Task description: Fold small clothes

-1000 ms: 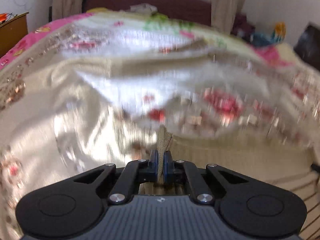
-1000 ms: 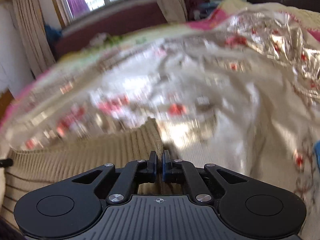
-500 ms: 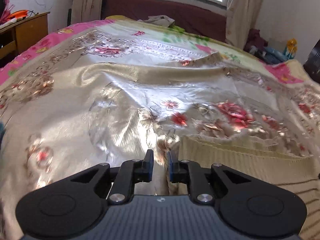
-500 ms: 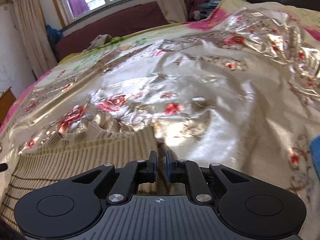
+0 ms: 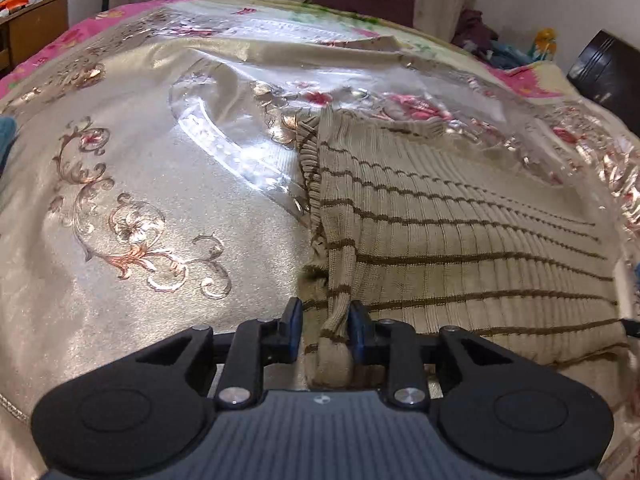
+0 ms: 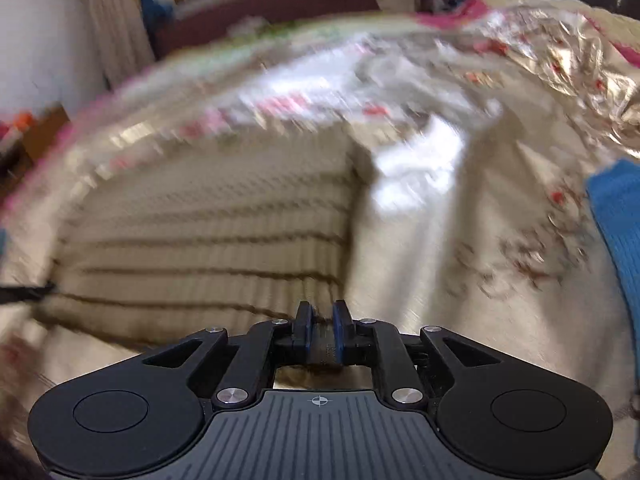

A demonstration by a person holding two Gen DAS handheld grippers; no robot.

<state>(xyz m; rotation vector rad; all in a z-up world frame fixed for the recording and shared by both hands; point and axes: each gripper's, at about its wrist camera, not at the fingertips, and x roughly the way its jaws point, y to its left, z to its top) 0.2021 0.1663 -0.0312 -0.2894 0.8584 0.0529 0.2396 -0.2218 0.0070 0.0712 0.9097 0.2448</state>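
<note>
Two grippers flank one ribbed sweater on the bed: left gripper jaws apart around its edge; right gripper jaws apart. Soft, limp; grip corners.

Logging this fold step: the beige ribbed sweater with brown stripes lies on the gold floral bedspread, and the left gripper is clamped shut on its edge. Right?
Not quite. In the left wrist view the left gripper is open, its jaws apart on either side of the sweater's bunched edge. The beige ribbed sweater with brown stripes does lie on the gold floral bedspread.
</note>
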